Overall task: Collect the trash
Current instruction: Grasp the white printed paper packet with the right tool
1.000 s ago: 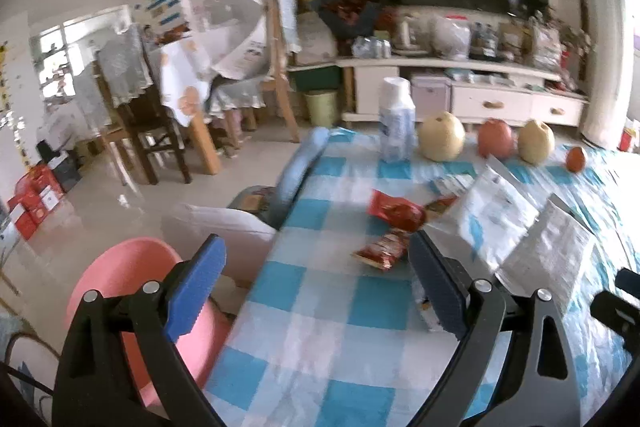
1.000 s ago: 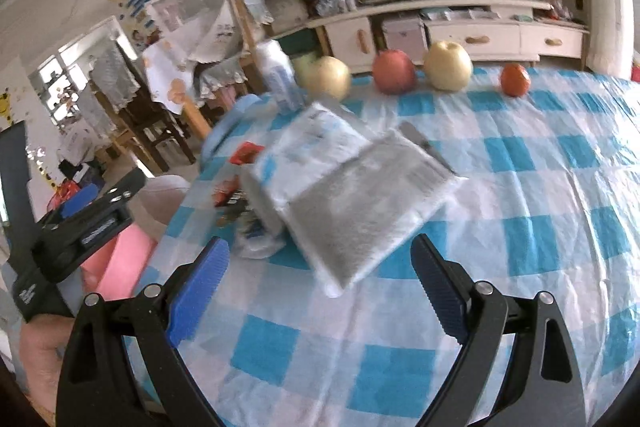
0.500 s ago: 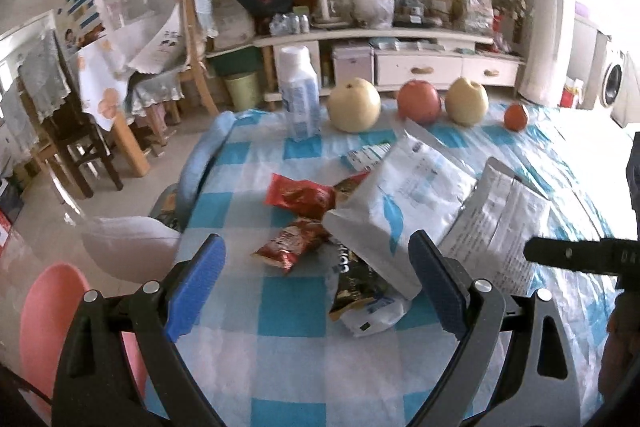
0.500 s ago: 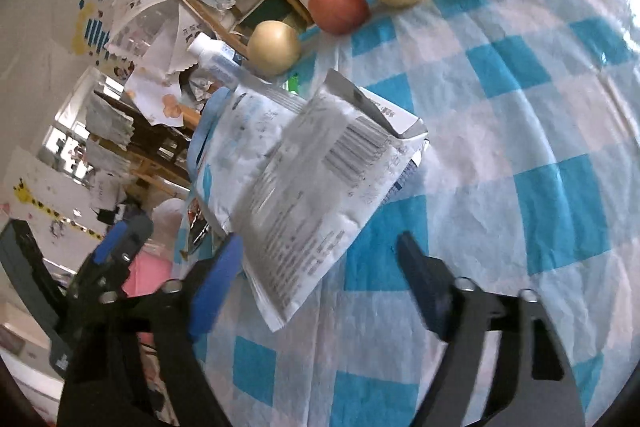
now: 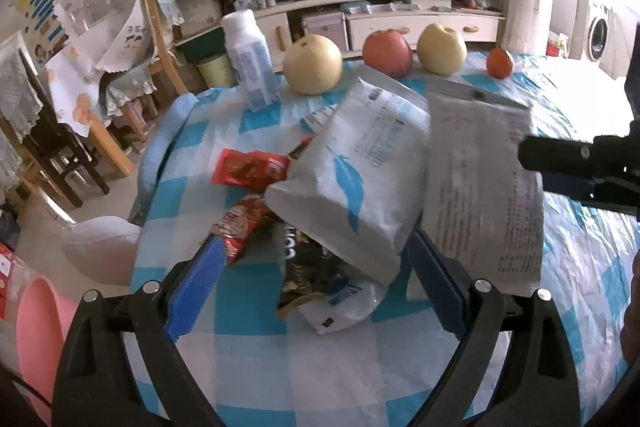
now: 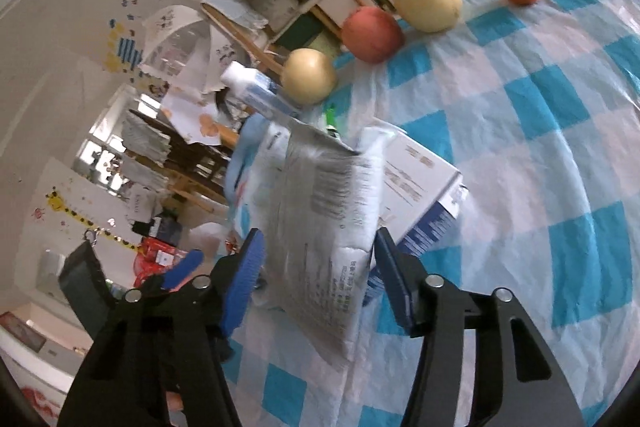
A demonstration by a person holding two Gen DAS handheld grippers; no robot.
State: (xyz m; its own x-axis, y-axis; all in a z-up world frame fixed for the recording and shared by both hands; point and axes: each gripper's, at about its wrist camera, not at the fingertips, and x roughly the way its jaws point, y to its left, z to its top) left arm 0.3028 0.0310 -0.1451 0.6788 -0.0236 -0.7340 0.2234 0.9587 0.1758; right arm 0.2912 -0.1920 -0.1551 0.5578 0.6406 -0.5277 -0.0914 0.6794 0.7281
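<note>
Right gripper (image 6: 318, 267): jaws partway open and have just been closing, with the grey printed pouch (image 6: 332, 227) standing between the blue pads. Small gaps still show on both sides of the pouch, so no clamp yet. Behind the pouch, past the right finger, lies a white-and-blue box (image 6: 420, 187).

Left gripper (image 5: 312, 283): jaws wide apart, nothing held. Between its fingers and just ahead: a black snack wrapper (image 5: 308, 267) (partly under a clear white-edged bag). The white feather-print pouch (image 5: 360, 179) lies over that wrapper, its lower corner close to the right finger's pad. A crumpled red wrapper (image 5: 244, 223) sits at the left finger's tip; cannot tell if it touches. A flat red wrapper (image 5: 250, 169) is further ahead of the left finger.

The grey pouch also shows in the left view (image 5: 480, 195), beyond the left gripper's right finger, with the right gripper's black finger at its far edge.

All of it rests on the blue-checked tablecloth (image 5: 260, 359). Far edge, well apart from the fingers: white bottle (image 5: 250, 61), two pears (image 5: 313, 65), an apple (image 5: 387, 53), an orange fruit (image 5: 500, 63).
</note>
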